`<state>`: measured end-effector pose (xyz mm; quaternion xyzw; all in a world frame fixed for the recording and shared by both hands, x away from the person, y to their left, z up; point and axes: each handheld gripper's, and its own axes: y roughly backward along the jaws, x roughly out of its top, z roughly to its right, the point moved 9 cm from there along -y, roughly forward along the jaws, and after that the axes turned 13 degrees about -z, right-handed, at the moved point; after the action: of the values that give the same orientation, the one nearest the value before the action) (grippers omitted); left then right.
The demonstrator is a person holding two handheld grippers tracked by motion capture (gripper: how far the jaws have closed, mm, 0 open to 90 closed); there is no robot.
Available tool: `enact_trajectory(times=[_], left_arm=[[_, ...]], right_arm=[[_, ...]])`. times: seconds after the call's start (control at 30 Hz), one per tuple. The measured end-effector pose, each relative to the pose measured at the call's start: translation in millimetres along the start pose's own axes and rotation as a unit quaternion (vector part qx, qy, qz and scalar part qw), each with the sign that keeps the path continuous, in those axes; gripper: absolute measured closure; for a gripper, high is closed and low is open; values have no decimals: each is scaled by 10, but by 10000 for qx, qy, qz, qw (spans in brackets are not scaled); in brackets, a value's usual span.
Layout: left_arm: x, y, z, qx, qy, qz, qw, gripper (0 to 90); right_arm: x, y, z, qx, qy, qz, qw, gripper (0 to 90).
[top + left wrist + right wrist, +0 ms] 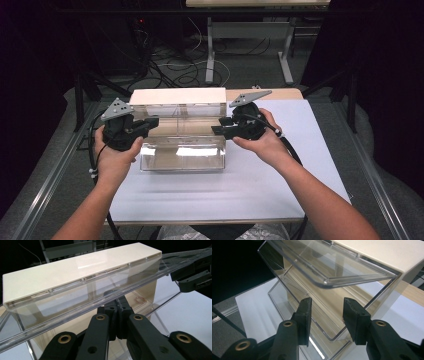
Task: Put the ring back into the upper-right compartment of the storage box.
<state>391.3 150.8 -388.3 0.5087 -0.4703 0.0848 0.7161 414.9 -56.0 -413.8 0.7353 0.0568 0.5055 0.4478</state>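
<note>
Where the forearms come in at the near edge of the table (200, 200), a broad strip of bare white top is seen between that edge and the clear box (182, 155). Bare top also runs right of the box to the table's right edge; on the left the margin is narrow, and the left hand (112, 155) overhangs it.

The box is set at mid-table, nearer the far edge, with its clear lid (105, 302) raised and tilted on a cream back panel (177, 96). Its near wall faces the person.

The left gripper (150, 122) is held at the box's left end. In the left gripper view its jaws are seen pressed together on the lid's clear rim, with the cream panel above and beyond them. The lid is thus gripped at that end.

The right gripper (220, 129) is held at the box's right end, with the right hand (262, 140) over open table. In the right gripper view its jaws are seen parted, a clear gap between them, and nothing is held. The lid's rounded corner (325, 283) hangs just above and ahead of the jaws, and the box's lower corner lies between and beyond them; contact cannot be told.

Beyond the box a short strip of table is left, then a wooden edge (285, 93) and dark floor with cables.
</note>
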Motion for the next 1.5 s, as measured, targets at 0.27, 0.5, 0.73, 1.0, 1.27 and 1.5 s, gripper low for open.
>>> enact_trajectory(times=[0.27,0.5,0.73,1.0,1.27,1.5], left_arm=[[-9,11,-2,1,9,22,10000,900],[-29,9,-1,-15,16,6,10000,900],[-41,-2,9,-27,21,5,10000,900],[-81,-22,17,-51,40,-5,10000,900],[-119,-30,24,-80,52,-23,10000,900],[-156,-53,34,-103,88,-17,9999,900]], right_arm=[[-29,51,-16,-15,50,10,10000,549],[-68,106,-10,-47,74,32,10000,527],[-88,153,-36,-32,175,100,9998,501],[-131,229,-56,-46,94,77,9999,491],[-167,288,-68,-54,98,63,9999,547],[-218,324,-78,-20,55,51,10000,605]])
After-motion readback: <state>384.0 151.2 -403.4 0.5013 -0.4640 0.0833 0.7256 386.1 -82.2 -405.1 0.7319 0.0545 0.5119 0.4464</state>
